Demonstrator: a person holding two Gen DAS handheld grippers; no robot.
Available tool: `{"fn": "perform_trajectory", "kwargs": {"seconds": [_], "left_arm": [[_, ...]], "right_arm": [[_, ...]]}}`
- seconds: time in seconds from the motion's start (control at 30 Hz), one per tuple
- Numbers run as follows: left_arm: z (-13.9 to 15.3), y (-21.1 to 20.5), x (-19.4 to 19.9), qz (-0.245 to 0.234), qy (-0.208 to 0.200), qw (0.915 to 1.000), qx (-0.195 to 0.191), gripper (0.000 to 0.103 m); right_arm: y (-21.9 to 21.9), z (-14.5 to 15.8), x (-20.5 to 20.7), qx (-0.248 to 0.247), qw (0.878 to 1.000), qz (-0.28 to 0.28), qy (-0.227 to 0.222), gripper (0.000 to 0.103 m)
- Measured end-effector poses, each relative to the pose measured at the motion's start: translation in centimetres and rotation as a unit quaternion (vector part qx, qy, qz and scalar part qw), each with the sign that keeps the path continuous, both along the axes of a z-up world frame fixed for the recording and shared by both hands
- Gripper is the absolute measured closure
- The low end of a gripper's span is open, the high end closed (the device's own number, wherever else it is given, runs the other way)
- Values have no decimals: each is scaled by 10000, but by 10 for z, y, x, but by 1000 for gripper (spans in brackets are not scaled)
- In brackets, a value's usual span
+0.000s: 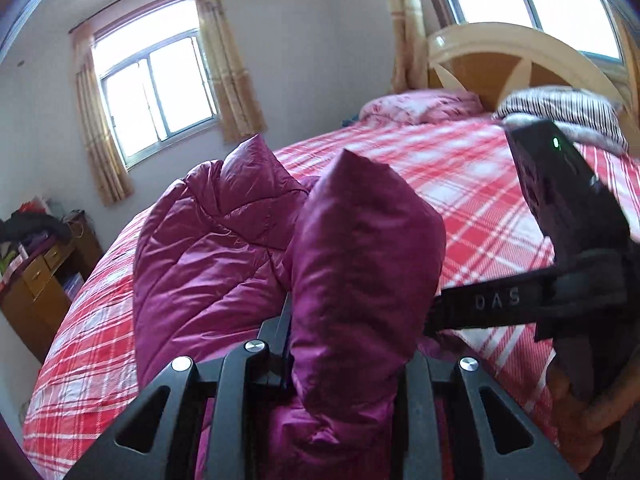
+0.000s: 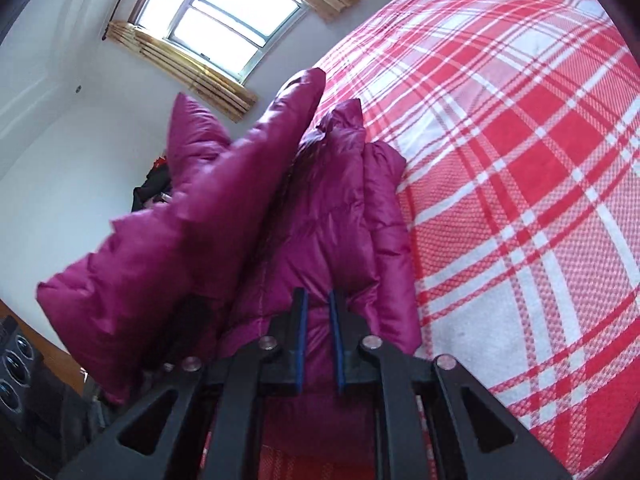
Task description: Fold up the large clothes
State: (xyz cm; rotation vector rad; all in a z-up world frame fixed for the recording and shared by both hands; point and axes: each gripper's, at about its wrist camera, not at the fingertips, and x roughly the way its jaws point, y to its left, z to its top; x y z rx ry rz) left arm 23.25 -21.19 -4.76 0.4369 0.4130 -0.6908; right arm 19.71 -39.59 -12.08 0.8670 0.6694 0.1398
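A magenta puffer jacket (image 1: 208,248) lay heaped on the red-and-white plaid bedspread (image 1: 460,184), toward the foot corner of the bed and well apart from the headboard (image 1: 508,56). The left gripper (image 1: 344,344) was clamped on a thick fold of the jacket, which stood up between its fingers and hid most of the far one. In the right wrist view the right gripper (image 2: 319,312) hung just over the jacket's quilted body, its blue-lined pads a little apart with nothing pinched between them, only the padded cloth showing through the gap below. The lifted fold rose at the left of that view, over the bed's edge. Seen from the left wrist camera, the right gripper's black body with a green light reached in from the right edge, a hand (image 1: 588,412) wrapped around its grip. A pink pillow (image 1: 420,106) and a striped pillow (image 1: 560,110) sat at the head edge, under the headboard. A wooden cabinet (image 1: 44,276) stood beside the bed, below a curtained window (image 1: 156,92).
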Motion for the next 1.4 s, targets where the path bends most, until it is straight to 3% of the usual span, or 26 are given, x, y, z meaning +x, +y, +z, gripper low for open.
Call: {"fn": "perform_trajectory", "kwargs": {"seconds": [0.17, 0.33, 0.4, 0.47, 0.57, 0.7, 0.83, 0.9, 0.93, 0.97, 1.07, 1.2, 1.4], "left_arm": [[-19, -8, -9, -160, -209, 9981, 556, 78], [-27, -15, -16, -325, -270, 9951, 891, 78], [-28, -14, -17, -340, -231, 9954, 871, 78], [-27, -15, -17, -346, -217, 9955, 861, 78], [-26, -20, -18, -336, -261, 9950, 898, 78], [-25, -19, -21, -345, -239, 9955, 850, 78], [-26, -23, -17, -372, -174, 9957, 827, 78], [-24, -24, -15, -375, -147, 9958, 826, 78], [-23, -24, -15, -372, -127, 9959, 818, 78], [-22, -23, -15, -374, -97, 9960, 801, 78], [-13, -16, -17, -443, 27, 9964, 718, 77], [6, 4, -18, -497, 441, 9967, 474, 71], [44, 51, -26, -438, 841, 9955, 8, 49]], "right_arm": [[-12, -2, 5, 151, 9998, 89, 25, 90], [-34, 28, -19, -522, 9976, -385, -243, 86], [-43, 46, -21, -640, 9954, -432, -573, 73], [-49, 62, -11, -668, 9940, -312, -814, 38], [-47, 80, 27, -843, 9917, 204, -953, 36], [-30, 84, 76, -1328, 9843, 903, -734, 36], [-14, 71, 101, -1365, 9787, 1426, -560, 46], [-7, 66, 108, -1459, 9751, 1606, -458, 62], [-5, 64, 110, -1542, 9735, 1634, -422, 80], [-6, 62, 110, -1554, 9732, 1645, -409, 85], [-7, 64, 102, -1491, 9752, 1559, -499, 90], [-2, 76, 89, -1760, 9701, 1492, -747, 91], [1, 92, 83, -1760, 9696, 1364, -1016, 91]]}}
